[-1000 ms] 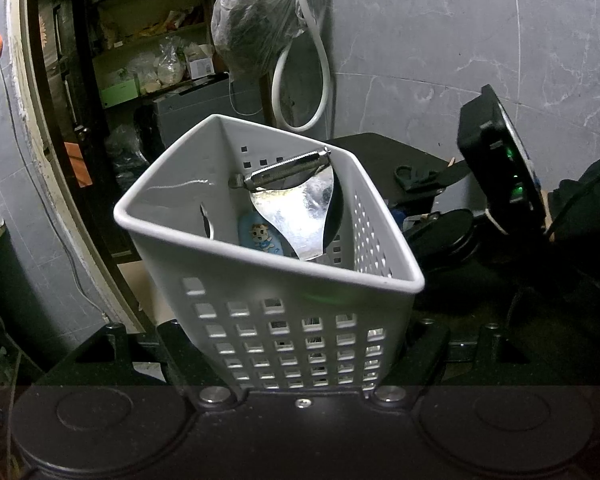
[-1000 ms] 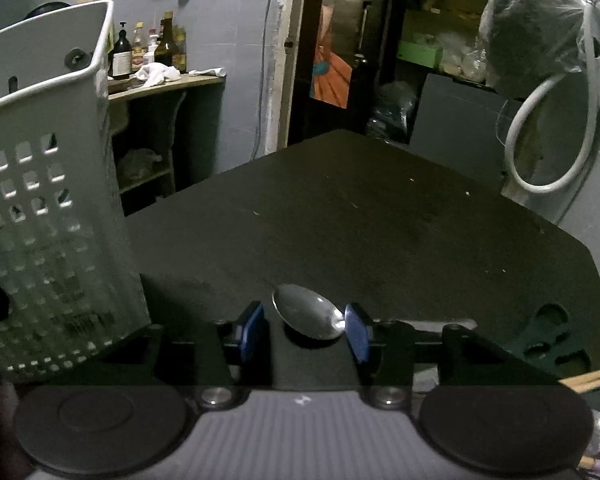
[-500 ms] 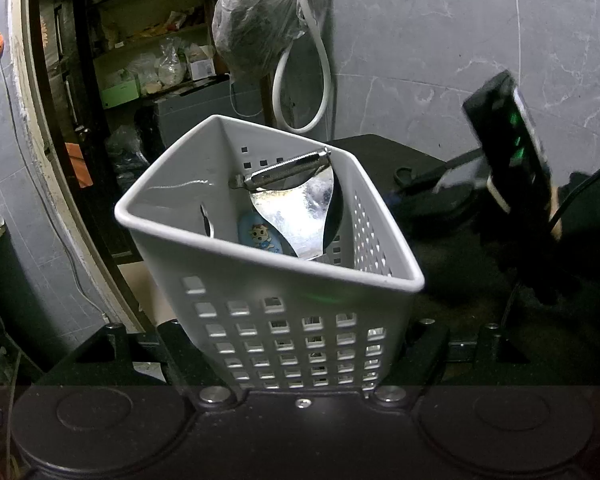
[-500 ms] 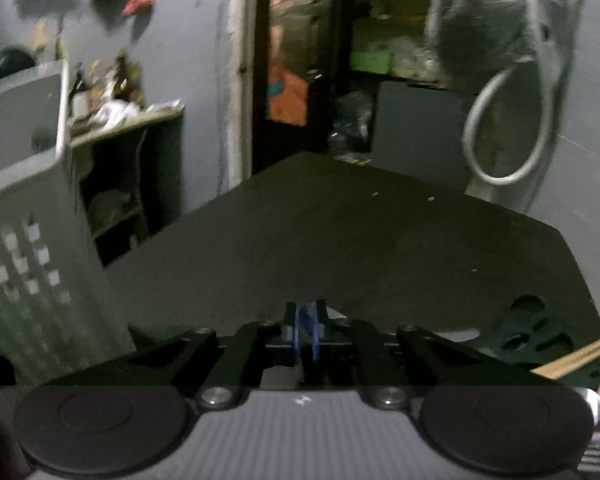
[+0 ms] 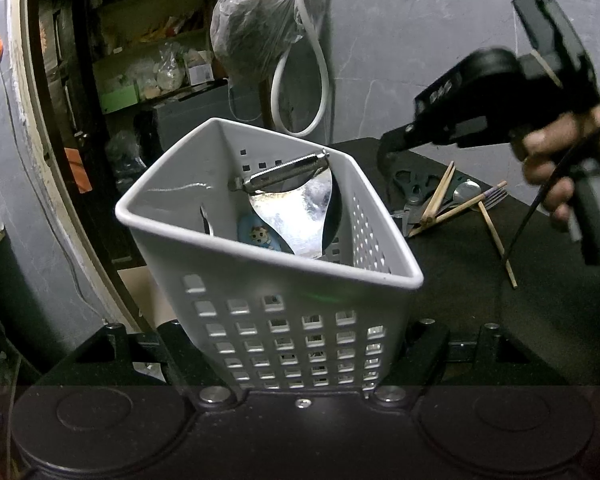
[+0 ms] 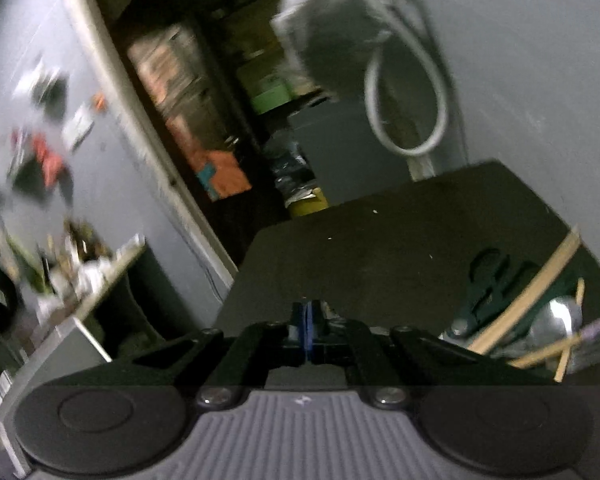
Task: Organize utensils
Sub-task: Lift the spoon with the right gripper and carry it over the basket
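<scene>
In the left wrist view, the left gripper is clamped on the lower wall of a white perforated basket, which tilts away from the camera. Inside the basket lean a metal spatula, a peeler across its top, and a small blue utensil with a cartoon face. To the right, a hand holds the right gripper above the dark counter; nothing can be made out at its tip. Under it on the counter lie loose chopsticks, a spoon, a fork and dark scissors, well apart from the basket.

The right wrist view is blurred and rolled. The right gripper's blue pads are pressed together, and nothing shows between them. At lower right the chopsticks, the spoon and the scissors lie in a heap on the counter. A white hose hangs on the far wall.
</scene>
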`<move>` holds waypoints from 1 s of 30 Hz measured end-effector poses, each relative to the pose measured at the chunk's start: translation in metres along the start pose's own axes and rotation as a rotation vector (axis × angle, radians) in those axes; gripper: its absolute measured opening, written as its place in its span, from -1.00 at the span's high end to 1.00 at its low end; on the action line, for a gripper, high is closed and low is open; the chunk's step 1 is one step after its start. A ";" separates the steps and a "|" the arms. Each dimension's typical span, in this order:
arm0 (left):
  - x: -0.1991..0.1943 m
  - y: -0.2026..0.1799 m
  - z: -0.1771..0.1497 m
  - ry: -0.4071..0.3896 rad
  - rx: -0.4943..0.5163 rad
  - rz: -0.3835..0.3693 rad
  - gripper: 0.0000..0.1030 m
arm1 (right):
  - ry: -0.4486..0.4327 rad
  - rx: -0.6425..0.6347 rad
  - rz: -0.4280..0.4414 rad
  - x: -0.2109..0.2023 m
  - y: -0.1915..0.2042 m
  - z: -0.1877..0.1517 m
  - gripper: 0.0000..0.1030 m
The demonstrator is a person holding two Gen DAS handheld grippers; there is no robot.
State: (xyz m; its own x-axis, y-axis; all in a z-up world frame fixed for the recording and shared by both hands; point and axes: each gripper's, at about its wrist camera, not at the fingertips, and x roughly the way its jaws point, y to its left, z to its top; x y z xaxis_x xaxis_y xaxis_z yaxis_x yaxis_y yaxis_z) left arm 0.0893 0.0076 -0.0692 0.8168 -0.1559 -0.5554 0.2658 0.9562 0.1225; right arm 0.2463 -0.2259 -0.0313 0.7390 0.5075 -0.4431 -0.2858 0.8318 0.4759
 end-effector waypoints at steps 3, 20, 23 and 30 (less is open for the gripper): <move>0.000 0.000 -0.001 -0.005 0.001 -0.002 -0.52 | 0.004 0.139 0.010 -0.005 -0.020 0.007 1.00; -0.003 0.005 -0.010 -0.028 0.004 -0.017 -0.52 | -0.015 0.279 0.111 -0.043 -0.018 0.030 1.00; -0.004 0.005 -0.012 -0.031 0.004 -0.019 -0.52 | -0.017 0.264 0.175 -0.062 0.001 0.040 1.00; -0.005 0.007 -0.013 -0.039 0.003 -0.024 -0.52 | 0.021 0.191 0.373 -0.098 0.046 0.060 0.99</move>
State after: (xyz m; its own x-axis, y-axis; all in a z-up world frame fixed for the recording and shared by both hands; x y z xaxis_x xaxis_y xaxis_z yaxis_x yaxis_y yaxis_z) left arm 0.0805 0.0180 -0.0765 0.8294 -0.1878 -0.5261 0.2867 0.9514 0.1123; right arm 0.1977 -0.2509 0.0795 0.5930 0.7722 -0.2282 -0.4116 0.5343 0.7383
